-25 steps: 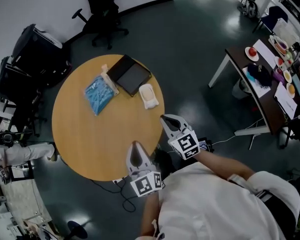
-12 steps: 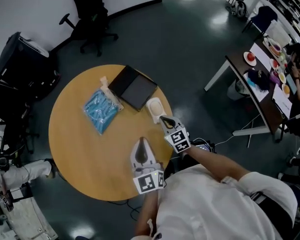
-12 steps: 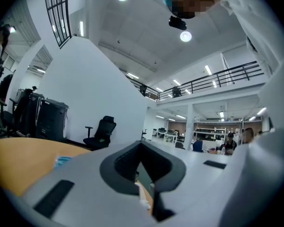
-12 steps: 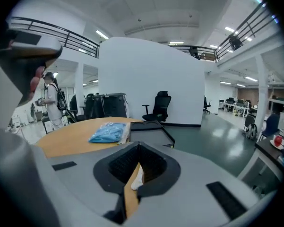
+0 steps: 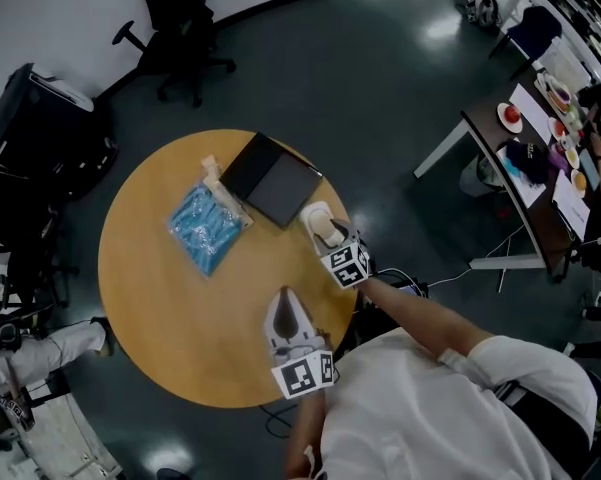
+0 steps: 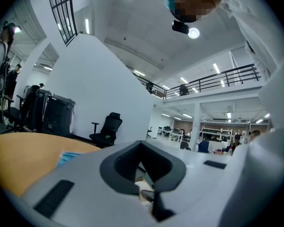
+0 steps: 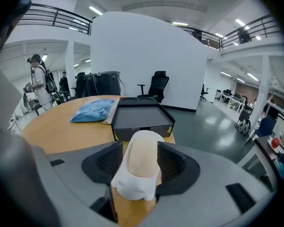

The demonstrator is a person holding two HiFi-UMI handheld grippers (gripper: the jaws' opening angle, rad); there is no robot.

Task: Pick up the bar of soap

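Note:
The bar of soap [image 5: 318, 219], pale peach and resting in a white wrap, lies near the right rim of the round wooden table [image 5: 160, 298]. My right gripper [image 5: 326, 230] reaches over it; its jaws are opening, one on each side of the soap [image 7: 140, 161], which still rests on the table. In the right gripper view the right gripper [image 7: 141, 161] has the soap filling most of the gap between its dark pads. My left gripper [image 5: 284, 296] hovers over the table's near edge, its jaws closed to a point and holding nothing. The left gripper [image 6: 142, 167] view shows little beyond its own body.
A flat black box [image 5: 270, 180] sits just beyond the soap, and a blue plastic packet [image 5: 205, 223] lies to its left. Black office chairs [image 5: 175, 18] stand on the dark floor behind the table. A cluttered desk [image 5: 525, 168] is at the far right.
The right gripper moved forward from the table's edge to the soap and went from shut to open around it. The left gripper barely moved.

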